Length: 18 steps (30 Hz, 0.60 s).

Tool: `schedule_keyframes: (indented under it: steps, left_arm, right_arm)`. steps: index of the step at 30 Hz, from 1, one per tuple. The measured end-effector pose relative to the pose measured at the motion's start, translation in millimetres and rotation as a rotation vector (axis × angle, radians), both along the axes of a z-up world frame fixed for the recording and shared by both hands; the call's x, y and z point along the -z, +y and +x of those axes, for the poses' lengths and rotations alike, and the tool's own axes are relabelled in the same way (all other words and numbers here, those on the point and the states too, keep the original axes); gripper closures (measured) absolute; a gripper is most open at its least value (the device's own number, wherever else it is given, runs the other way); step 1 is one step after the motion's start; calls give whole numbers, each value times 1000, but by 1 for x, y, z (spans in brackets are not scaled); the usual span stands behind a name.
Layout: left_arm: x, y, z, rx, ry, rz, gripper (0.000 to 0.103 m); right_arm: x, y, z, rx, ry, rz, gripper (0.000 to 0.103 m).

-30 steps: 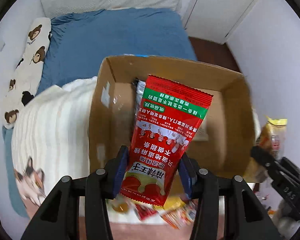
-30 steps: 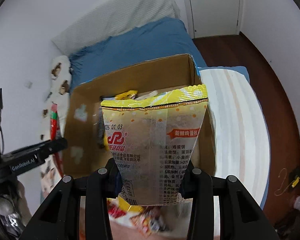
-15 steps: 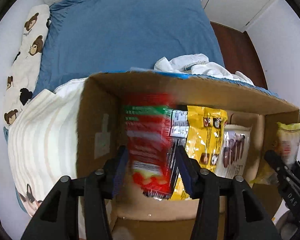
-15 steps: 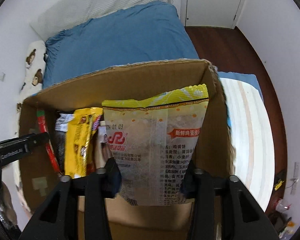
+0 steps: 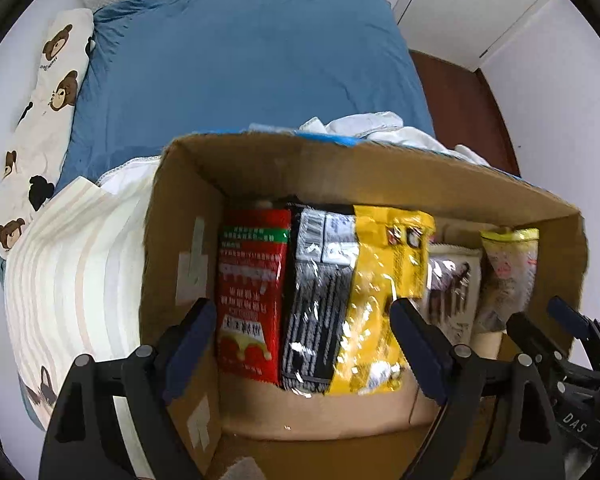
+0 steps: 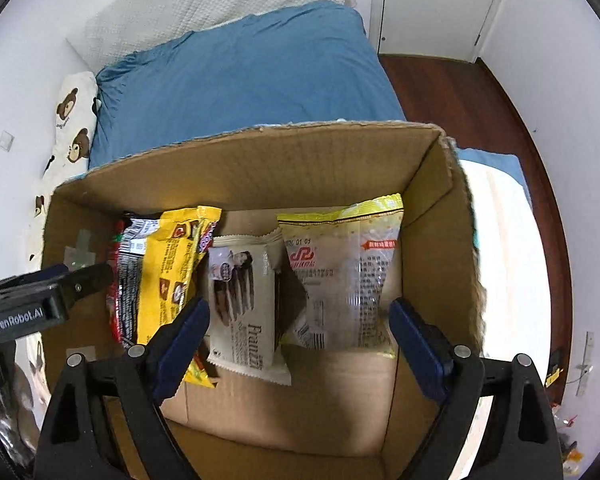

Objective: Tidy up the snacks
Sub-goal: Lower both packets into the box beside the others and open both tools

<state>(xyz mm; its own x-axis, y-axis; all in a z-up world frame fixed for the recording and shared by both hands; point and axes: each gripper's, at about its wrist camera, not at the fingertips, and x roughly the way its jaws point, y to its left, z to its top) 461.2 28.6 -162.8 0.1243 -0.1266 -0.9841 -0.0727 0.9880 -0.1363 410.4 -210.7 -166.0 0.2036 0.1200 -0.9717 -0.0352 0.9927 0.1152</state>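
An open cardboard box [image 5: 340, 168] holds snack packs standing in a row. From the left: a red pack [image 5: 252, 292], a black-and-silver pack [image 5: 316, 300], a yellow pack [image 5: 384, 288], a beige wafer pack [image 6: 244, 300] and a pale yellow egg-biscuit pack [image 6: 348, 272]. My left gripper [image 5: 302, 348] is open and empty just above the red and black packs. My right gripper [image 6: 298, 344] is open and empty above the beige and pale yellow packs. The box also shows in the right wrist view [image 6: 260, 160].
The box sits on a striped blanket [image 5: 72, 264] at the foot of a bed with a blue sheet [image 5: 240, 64]. A bear-print pillow [image 5: 40, 120] lies at the left. White cloth [image 5: 380, 128] lies behind the box. Dark wood floor [image 6: 460, 92] is at the right.
Both grippers carried their packs into the box and opened. The red pack now stands at the box's left end, the pale yellow pack at its right end.
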Motion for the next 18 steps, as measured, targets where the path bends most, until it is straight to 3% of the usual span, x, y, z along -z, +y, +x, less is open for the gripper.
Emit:
schedule_keyframes:
  steps: [10, 18]
  left_arm:
    - [-73, -13, -70, 19, -206, 4, 14]
    - [-117, -20, -127, 34, -295, -13, 14]
  right_arm:
    - [-53, 4, -49, -8, -120, 14, 6]
    - [-94, -6, -109, 10, -192, 73, 6]
